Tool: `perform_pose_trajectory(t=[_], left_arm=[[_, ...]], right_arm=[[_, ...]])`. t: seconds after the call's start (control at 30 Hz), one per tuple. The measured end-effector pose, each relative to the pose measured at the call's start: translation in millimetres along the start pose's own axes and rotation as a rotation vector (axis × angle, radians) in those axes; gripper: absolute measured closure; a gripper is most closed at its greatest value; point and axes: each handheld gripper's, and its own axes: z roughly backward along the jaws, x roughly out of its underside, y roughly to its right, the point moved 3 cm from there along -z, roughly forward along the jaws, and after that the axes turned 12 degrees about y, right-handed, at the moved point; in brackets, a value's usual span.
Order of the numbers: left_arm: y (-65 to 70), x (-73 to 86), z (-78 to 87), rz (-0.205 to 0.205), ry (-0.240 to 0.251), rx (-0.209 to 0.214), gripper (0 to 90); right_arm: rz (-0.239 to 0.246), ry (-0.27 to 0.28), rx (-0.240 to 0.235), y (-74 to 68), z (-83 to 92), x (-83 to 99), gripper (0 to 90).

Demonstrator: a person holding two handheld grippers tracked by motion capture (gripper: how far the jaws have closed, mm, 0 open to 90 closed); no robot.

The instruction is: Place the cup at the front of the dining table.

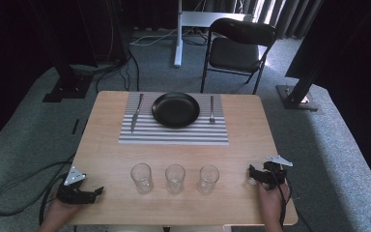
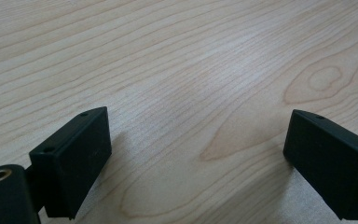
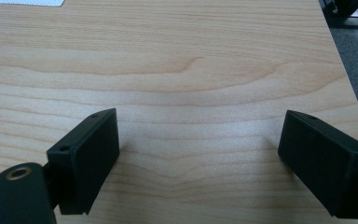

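Wooden table (image 1: pixel 106 145), person seated at the near edge, a gripper in each hand. Left gripper (image 1: pixel 96 192) rests at about 7 o'clock on the tabletop, near the front left corner; in its own view the black jaws stand wide apart over bare wood grain, nothing between them. Right gripper (image 1: pixel 252 175) sits at about 4 o'clock, near the front right corner; its own view likewise shows the jaws spread wide, holding nothing, with the table's right edge and grey carpet beyond. Between the two grippers, toward 6 o'clock, three clear glasses stand upright in a row, well apart from each other: left glass (image 1: pixel 141 177), middle glass (image 1: pixel 175 178), right glass (image 1: pixel 208 178). The right glass is near the right gripper but not touching it; the left glass is apart from the left gripper. At 12 o'clock lies a striped placemat (image 1: pixel 174 135) bearing a black plate (image 1: pixel 176 109), a knife (image 1: pixel 136 113) to its left and a fork (image 1: pixel 211 109) to its right. A black folding chair (image 1: pixel 239 48) stands beyond the far edge.
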Motion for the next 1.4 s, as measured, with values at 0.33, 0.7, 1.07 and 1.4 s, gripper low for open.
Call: perform_pose_trajectory(t=[0.33, 0.7, 1.07, 1.4], left_arm=[[-1.4, 0.8, 1.5, -0.018, -0.003, 0.026, 8.1], [0.1, 0.0, 1.7, -0.028, -0.006, 0.030, 8.8], [19.5, -6.2, -1.9, -0.057, -0.029, 0.101, 8.9], [40.6, -17.0, -5.2, -0.086, -0.014, 0.182, 11.3]], right_arm=[[0.001, 0.001, 0.000, 0.0, -0.1, 0.0, 11.9], [-0.003, -0.001, 0.002, 0.0, 0.2, 0.2, 11.9], [-0.002, -0.001, 0.002, 0.1, 0.3, 0.2, 11.8], [-0.003, -0.001, 0.002, 0.1, 0.3, 0.2, 11.9]])
